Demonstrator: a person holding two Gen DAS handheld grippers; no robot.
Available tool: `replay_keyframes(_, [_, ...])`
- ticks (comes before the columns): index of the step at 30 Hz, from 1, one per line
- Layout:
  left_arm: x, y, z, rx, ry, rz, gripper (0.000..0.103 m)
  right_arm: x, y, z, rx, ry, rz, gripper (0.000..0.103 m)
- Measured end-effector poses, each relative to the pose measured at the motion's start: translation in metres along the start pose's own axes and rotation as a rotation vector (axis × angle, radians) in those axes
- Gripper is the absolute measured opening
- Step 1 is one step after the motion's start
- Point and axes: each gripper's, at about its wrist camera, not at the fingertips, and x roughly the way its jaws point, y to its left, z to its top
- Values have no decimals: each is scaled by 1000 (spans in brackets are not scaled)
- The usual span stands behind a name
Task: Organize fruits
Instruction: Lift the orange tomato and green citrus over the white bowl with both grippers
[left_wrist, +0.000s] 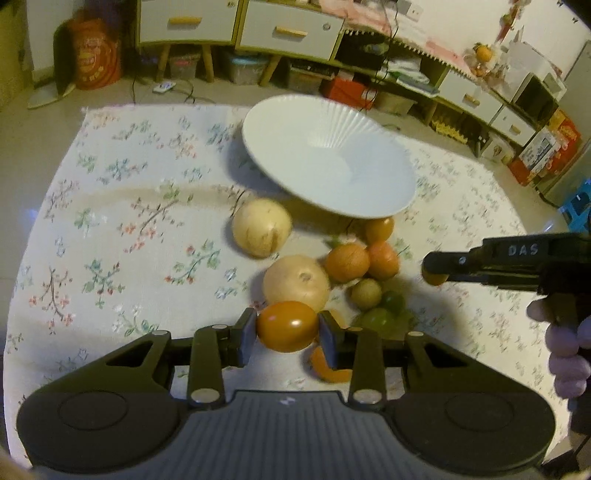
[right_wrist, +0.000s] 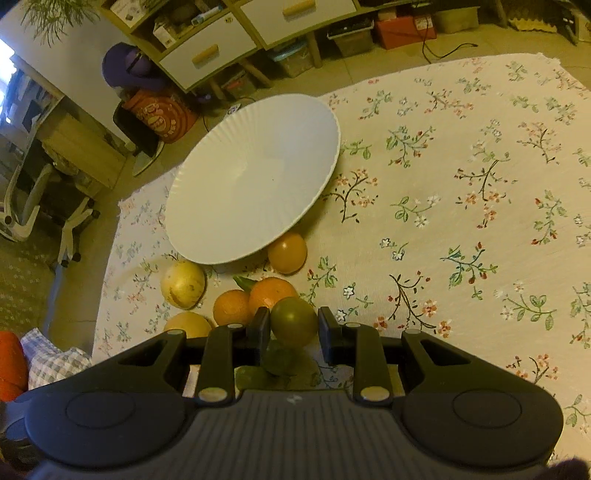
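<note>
Okay, left wrist view first: your left tongs (left_wrist: 287, 332) are clamped on an orange tomato-like fruit (left_wrist: 287, 325), pads pressed on both of its sides, with the fruit up off the floral cloth (left_wrist: 122, 206) that covers the counter. Just past it sits the fruit pile: two pale yellow round fruits (left_wrist: 261, 227) and (left_wrist: 296, 283), touching or nearly so, then two oranges (left_wrist: 347, 263) side by side, a smaller orange fruit (left_wrist: 379, 229) tucked under the rim of the white bowl (left_wrist: 328, 162), a small tan fruit (left_wrist: 366, 293) and green fruits (left_wrist: 377, 318) at the near side of the pile. An orange piece (left_wrist: 330, 365) shows below your right-hand pad. The white bowl holds nothing and stands toward the far edge of the counter. Your right tongs (left_wrist: 436, 271) come in from the right edge, closed on a small orange-looking fruit, with a gloved hand (left_wrist: 565, 343) behind them.

Right wrist view: your right tongs (right_wrist: 293, 326) hold a greenish-brown round fruit (right_wrist: 294, 322) between the pads, narrow gap, fruit filling it. Under it lie green fruits (right_wrist: 280, 360) on the cloth (right_wrist: 461, 192). Beyond them: two oranges (right_wrist: 232, 307) touching, a pale yellow fruit (right_wrist: 183, 283) to their left, another (right_wrist: 187, 325) partly hidden by the tongs, and one orange fruit (right_wrist: 287, 253) against the bowl (right_wrist: 255, 184) rim. The bowl sits near the counter's far-left corner.
</note>
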Motion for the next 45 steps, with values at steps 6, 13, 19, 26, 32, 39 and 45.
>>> replay_keyframes(6, [-13,-17,10,24,-80,18,24,-11,6,3,2,-39,8,25])
replay_keyframes(13, [-9,-29,25,57,-134,33,24,-11,9,12,22,-58,14,25])
replay_keyframes(19, [8,-32,56,75,-152,19,24,-6,15,38,24,-109,33,25])
replay_keyframes(26, [45,-44,75,185,-170,22,24,18,10,64,-16,-131,54,25])
replay_keyframes(32, [79,-52,86,255,-160,2,24,31,9,76,-91,-158,43,25])
replay_keyframes(39, [105,-58,90,321,-160,10,24,46,8,82,-135,-145,100,25])
replay_keyframes(45, [114,-59,95,331,-155,3,24,53,6,89,-125,-148,104,25])
